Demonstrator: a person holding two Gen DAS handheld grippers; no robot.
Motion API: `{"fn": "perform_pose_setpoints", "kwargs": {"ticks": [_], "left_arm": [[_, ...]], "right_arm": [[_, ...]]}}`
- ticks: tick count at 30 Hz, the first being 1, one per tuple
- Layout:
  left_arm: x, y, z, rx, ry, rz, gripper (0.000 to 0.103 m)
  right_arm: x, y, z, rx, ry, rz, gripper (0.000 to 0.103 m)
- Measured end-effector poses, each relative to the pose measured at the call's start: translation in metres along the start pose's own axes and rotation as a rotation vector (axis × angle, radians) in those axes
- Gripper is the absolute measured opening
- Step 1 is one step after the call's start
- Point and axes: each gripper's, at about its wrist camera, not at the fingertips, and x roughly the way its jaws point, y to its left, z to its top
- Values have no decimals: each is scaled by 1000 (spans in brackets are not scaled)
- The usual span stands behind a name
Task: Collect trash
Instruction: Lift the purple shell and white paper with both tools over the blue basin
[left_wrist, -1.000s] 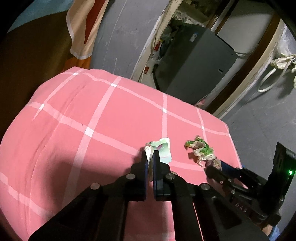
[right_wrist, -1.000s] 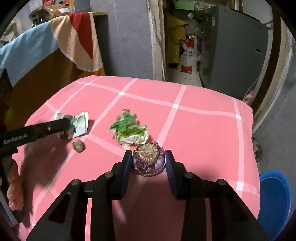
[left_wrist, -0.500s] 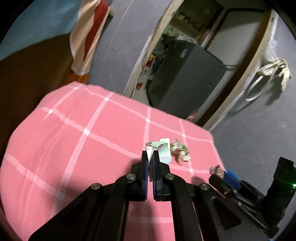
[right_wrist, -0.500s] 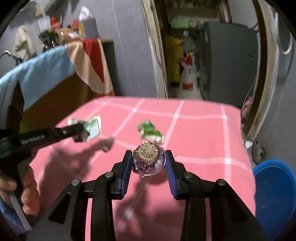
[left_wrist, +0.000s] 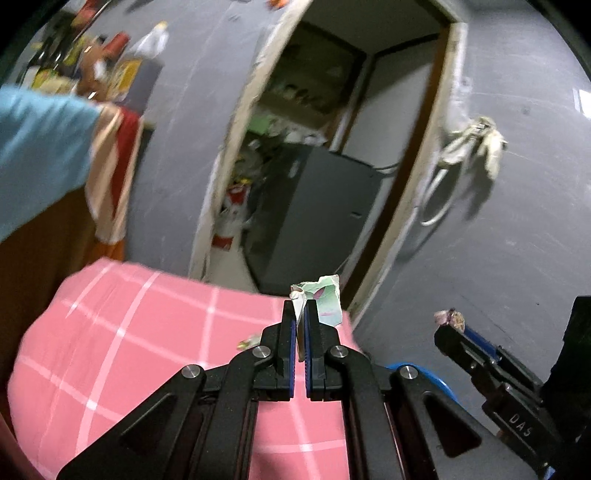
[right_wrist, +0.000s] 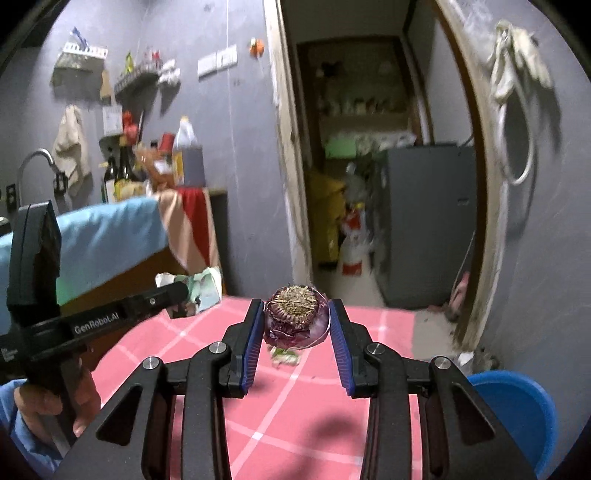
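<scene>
Above the pink checked table (right_wrist: 303, 398), the right gripper (right_wrist: 297, 325) is clamping an onion end (right_wrist: 295, 314), root face pointing toward the camera; the left gripper (left_wrist: 300, 314), nearly closed, is pinching an upright crumpled wrapper (left_wrist: 321, 299).

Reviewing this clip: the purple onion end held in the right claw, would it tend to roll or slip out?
The onion end looks rounded, so probably apt to roll if dropped. Its loose papery skin may slip against the right claw pads. It seems light for its size.
</scene>
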Motion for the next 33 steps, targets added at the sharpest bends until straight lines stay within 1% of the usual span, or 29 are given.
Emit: {"fn": "perform_pose_setpoints", "kwargs": {"ticks": [4, 9, 16, 20, 26, 33], "left_arm": [[-6, -32, 1, 49, -37, -48, 2], [-10, -64, -1, 96, -71, -105, 2], [-11, -117, -11, 150, -93, -170, 2], [-4, -140, -18, 169, -89, -197, 2], [12, -167, -30, 180, -65, -233, 2], [33, -190, -48, 205, -2, -252, 2]], "right_arm": [[-30, -8, 9, -15, -78, -55, 33], [-64, -24, 15, -23, -150, -121, 33], [-104, -52, 11, -10, -202, -206, 33], [-120, -68, 6, -5, -209, -245, 33], [-136, -95, -6, 22, -194, -298, 33], [-141, -122, -24, 73, -157, -332, 34]]}}
